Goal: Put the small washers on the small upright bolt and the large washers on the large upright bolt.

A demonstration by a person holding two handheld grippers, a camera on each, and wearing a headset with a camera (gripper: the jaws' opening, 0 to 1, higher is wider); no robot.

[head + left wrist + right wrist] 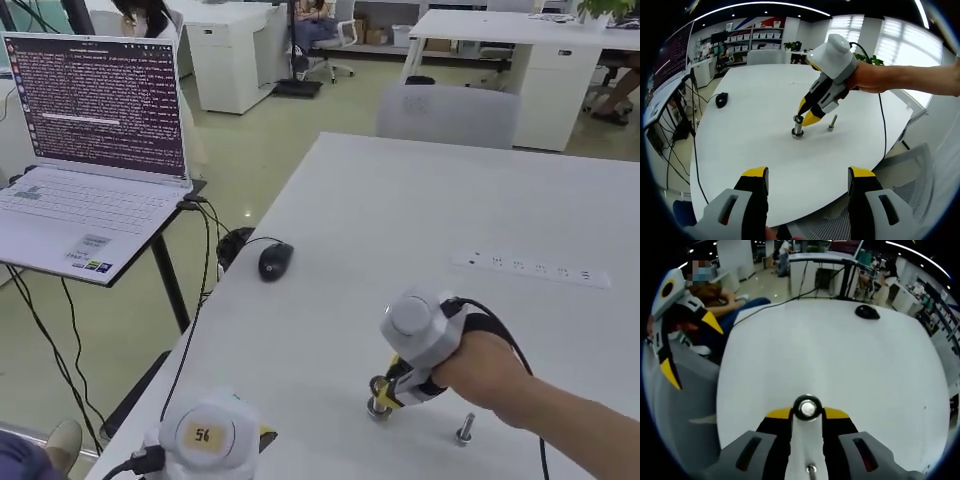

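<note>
Laptop: we see the laptop [90, 200] farthest left, open on a stand beside the tabletop [420, 220], with text on its screen.
Left claw: the left claw [809, 176] has its jaws wide apart and nothing between them. It hangs over the near edge of the tabletop, well apart from both bolts.
Mouse: a black mouse [275, 261] lies near the left edge of the tabletop, and its cable runs off the side.
Large bolt: the large bolt [378, 403] stands upright on the tabletop, with the right claw's tips at its top.
Ring: in the right gripper view a dark ring [798, 408] circles the bolt's bright tip. We cannot tell whether it is a washer or part of the bolt.
Right claw: the right claw [388, 395] slants down onto the large bolt. Its jaws are drawn close, with one yellow tip pressed to each side of the ring.
Small bolt: the small bolt [465, 430] stands upright just to the right of the large one, not touching it, below the hand.
Hand: a hand [490, 370] grips the right gripper's body.
Power strip: a white power strip [530, 268] lies flat toward the far right, well apart from the bolts.
</note>
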